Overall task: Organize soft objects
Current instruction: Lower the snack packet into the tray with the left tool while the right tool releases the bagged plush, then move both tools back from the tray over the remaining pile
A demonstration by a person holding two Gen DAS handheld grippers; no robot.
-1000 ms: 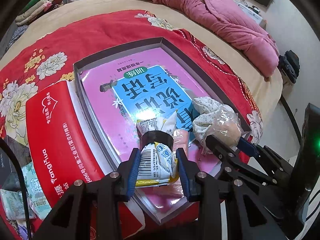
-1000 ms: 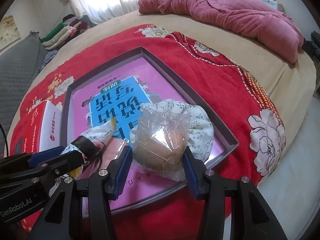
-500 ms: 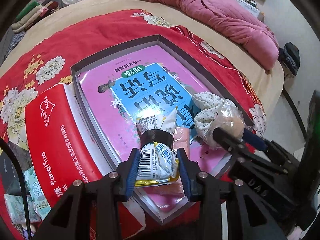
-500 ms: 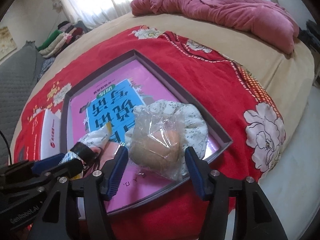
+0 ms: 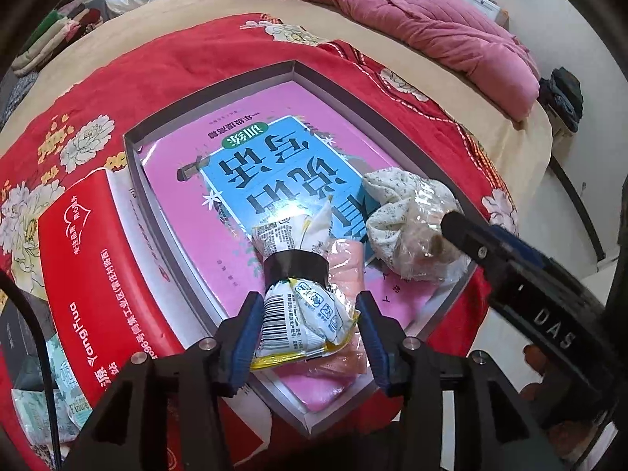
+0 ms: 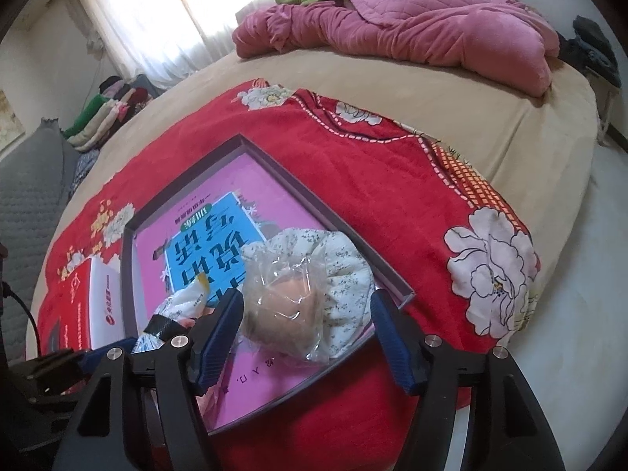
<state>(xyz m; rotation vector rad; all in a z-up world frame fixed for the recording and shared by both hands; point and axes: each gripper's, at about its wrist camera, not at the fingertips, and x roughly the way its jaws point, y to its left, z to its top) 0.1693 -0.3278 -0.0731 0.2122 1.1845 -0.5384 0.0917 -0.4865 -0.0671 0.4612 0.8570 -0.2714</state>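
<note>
Crinkly plastic fills the near view: the left gripper (image 5: 306, 329) has its jaws spread on either side of a white snack packet (image 5: 300, 314) bound at the waist with black tape, and I cannot tell whether the blue pads actually touch it. That packet lies at the near end of the shallow grey tray (image 5: 212, 90), partly over a pale pink pouch (image 5: 345, 271). Just beside it, the right gripper (image 6: 308, 329) stands with jaws wide apart and clear of a clear bag with something tan inside (image 6: 290, 310), which rests against a speckled white cloth bundle (image 6: 337, 255) near the tray's right corner.

So three or four soft things already sit inside the tray, on top of the pink book (image 5: 243, 180) that lines it. I judge the placing part largely done (both jaws look like releases rather than grabs, though that is only my reading).

Left of the tray lies a red tissue box (image 5: 90, 274), with floral packets (image 5: 59, 396) at the edge, possibly still to be sorted. Farther off, the red flowered blanket (image 6: 392, 180) spreads over the bed, and a pink quilt (image 6: 412, 31) is heaped at the back.
</note>
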